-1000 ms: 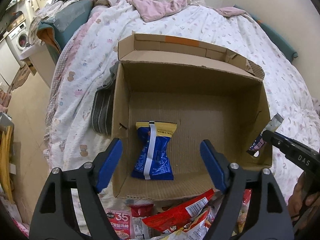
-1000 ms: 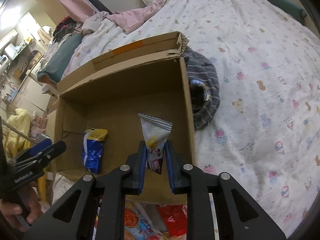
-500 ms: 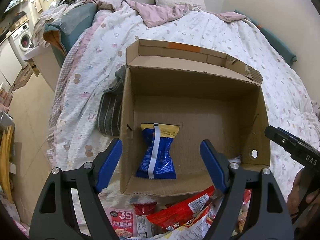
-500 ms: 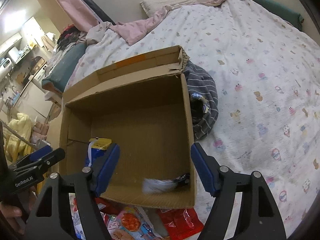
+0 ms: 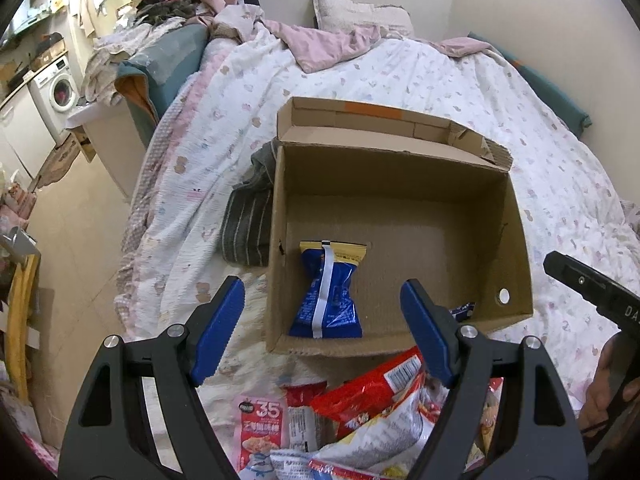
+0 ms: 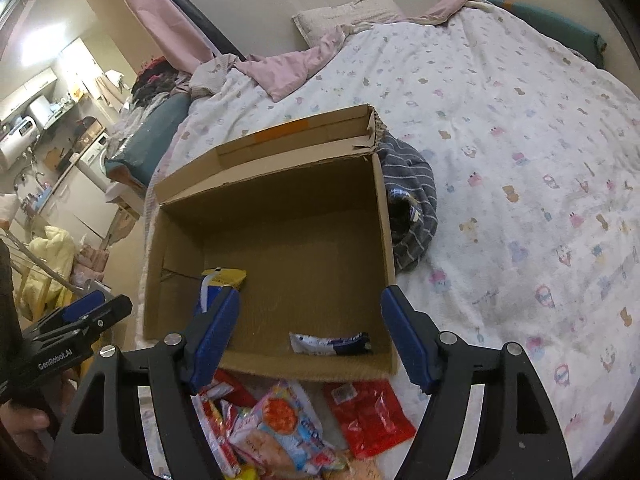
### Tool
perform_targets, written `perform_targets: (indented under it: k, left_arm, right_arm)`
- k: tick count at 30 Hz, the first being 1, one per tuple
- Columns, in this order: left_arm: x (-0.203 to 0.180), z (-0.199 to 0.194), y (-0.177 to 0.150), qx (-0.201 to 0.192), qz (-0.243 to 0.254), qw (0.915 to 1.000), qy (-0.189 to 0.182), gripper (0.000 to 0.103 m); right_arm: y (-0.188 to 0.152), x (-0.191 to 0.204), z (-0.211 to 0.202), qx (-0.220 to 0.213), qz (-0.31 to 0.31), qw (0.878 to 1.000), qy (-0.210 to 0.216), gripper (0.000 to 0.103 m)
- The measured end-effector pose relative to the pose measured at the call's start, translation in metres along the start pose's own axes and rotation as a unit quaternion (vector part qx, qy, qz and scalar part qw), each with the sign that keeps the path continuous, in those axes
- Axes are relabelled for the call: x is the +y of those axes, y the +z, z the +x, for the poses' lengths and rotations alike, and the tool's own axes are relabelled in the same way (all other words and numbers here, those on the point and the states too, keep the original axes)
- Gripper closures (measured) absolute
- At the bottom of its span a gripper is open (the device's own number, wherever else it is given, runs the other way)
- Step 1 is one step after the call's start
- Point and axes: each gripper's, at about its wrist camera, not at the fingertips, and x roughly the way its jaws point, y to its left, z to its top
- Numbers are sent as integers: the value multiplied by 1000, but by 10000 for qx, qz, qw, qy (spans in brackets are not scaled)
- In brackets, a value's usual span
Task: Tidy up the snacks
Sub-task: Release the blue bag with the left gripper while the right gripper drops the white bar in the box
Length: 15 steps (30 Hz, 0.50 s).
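Right gripper (image 6: pixel 310 334) jaws wide apart, empty, having just been opening; white-and-blue snack packet (image 6: pixel 330 343) lies flat at the cardboard box (image 6: pixel 280 200) floor's 5 o'clock corner. Left gripper (image 5: pixel 322 330) also gapes, holding nothing. Blue packet (image 5: pixel 326 292) at 7 o'clock. Loose snack pile (image 6: pixel 288 424) just outside the near wall.

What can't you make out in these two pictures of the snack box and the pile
- White packet: left wrist view shows only a corner, behind that gripper's finger.
- Blue packet: right wrist view hides its lower half behind a finger.
- Snack pile: cut off by the bottom edge in both views.
- Packet print: too small to read.
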Motion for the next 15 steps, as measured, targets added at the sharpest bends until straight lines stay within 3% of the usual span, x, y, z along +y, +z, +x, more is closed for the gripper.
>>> perform_targets:
  k: [15]
  left_arm:
    - [19, -28, -36, 63, -175, 9998, 96, 25]
  right_arm:
    - [-31, 3, -31, 4, 0, 10000, 39, 27]
